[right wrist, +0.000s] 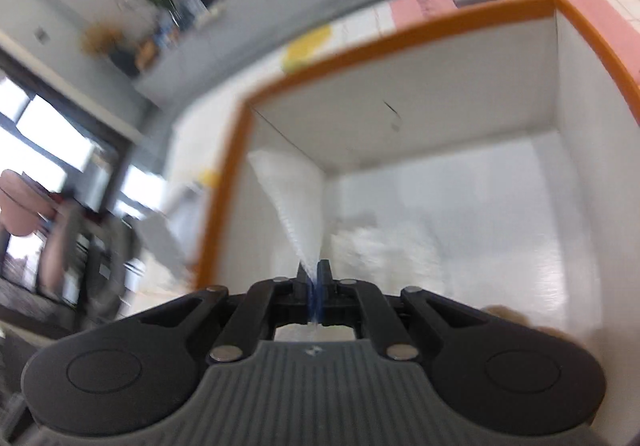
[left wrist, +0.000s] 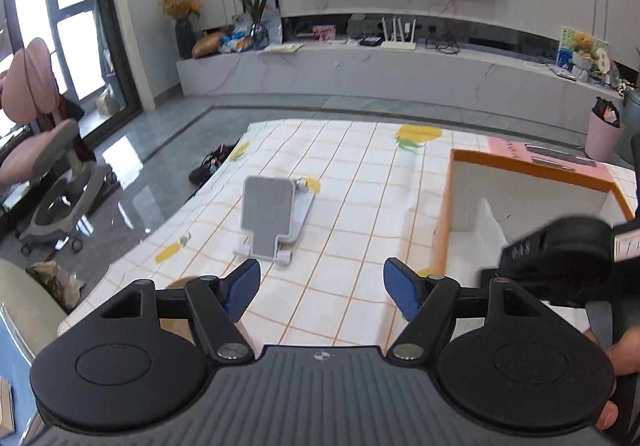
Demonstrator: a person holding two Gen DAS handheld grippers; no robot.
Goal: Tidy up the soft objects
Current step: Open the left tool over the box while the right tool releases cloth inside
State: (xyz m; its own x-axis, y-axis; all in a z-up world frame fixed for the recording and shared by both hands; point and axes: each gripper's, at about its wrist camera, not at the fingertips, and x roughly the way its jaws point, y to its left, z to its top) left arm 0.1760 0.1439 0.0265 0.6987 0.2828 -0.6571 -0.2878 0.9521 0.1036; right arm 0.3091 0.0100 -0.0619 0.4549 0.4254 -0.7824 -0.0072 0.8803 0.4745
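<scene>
Right gripper (right wrist: 314, 278) clamped on a thin white cloth (right wrist: 292, 201), held over the orange-rimmed box (right wrist: 224, 181). Left gripper (left wrist: 322, 286) wide, empty, above the checked tablecloth (left wrist: 352, 181). Grey phone stand (left wrist: 272, 213) ahead of it; box just right.

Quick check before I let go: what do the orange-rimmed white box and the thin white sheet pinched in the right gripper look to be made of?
Orange-rimmed white box: probably cardboard, matte; flat, stiff walls meeting at sharp creases. Thin white sheet: looks like translucent plastic film or foam wrap, faintly ribbed, fanning out limply from the shut right gripper; motion blur leaves the exact material open.
</scene>
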